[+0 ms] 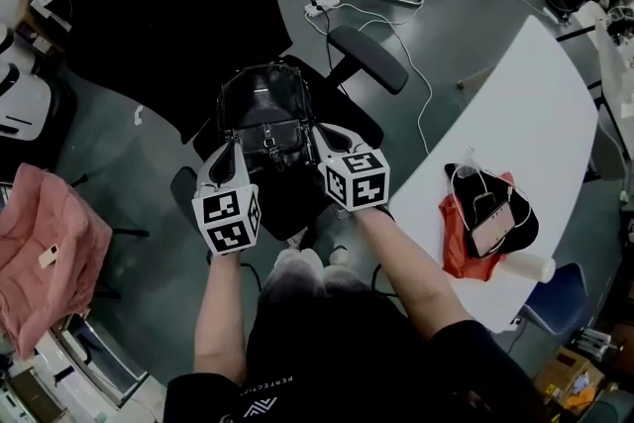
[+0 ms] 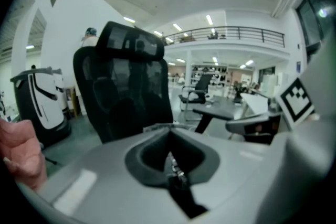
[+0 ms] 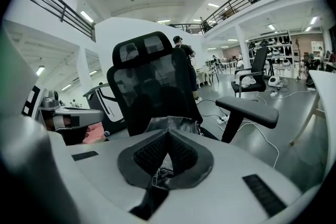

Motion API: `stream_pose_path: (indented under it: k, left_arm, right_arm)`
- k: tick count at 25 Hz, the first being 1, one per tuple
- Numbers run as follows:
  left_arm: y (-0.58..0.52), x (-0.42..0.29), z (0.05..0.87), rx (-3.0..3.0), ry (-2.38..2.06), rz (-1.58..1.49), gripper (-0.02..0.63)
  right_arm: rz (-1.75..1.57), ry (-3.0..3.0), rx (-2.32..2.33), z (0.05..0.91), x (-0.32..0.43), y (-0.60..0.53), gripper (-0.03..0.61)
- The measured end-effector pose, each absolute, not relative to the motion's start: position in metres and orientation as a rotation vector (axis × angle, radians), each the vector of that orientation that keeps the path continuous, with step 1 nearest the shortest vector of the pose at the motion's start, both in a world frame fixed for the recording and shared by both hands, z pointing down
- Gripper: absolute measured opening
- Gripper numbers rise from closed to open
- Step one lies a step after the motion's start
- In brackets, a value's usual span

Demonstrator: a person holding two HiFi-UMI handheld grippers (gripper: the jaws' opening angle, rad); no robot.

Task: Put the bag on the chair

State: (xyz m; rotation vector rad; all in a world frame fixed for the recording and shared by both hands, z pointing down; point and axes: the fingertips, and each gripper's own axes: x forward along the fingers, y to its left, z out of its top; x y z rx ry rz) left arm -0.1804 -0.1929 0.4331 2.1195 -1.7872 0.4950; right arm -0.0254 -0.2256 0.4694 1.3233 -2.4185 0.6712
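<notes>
Pinching the black bag [image 1: 263, 119] at frame centre from both sides: left gripper [image 1: 232, 152] and right gripper [image 1: 323, 136] each clamped tight on its strap hardware. Sits over the chair [image 1: 369, 57] seat, mostly hidden underneath. Cannot tell whether resting or hanging.
</notes>
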Motion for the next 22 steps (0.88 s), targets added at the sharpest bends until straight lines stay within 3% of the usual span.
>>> stream_pose_path:
  k: [22]
  left_arm:
    - [-0.152, -0.185, 0.438, 2.091, -1.78, 0.531, 0.008]
  right_arm:
    - [0.703, -2.388, 1.316, 0.472, -0.019, -0.185, -0.002]
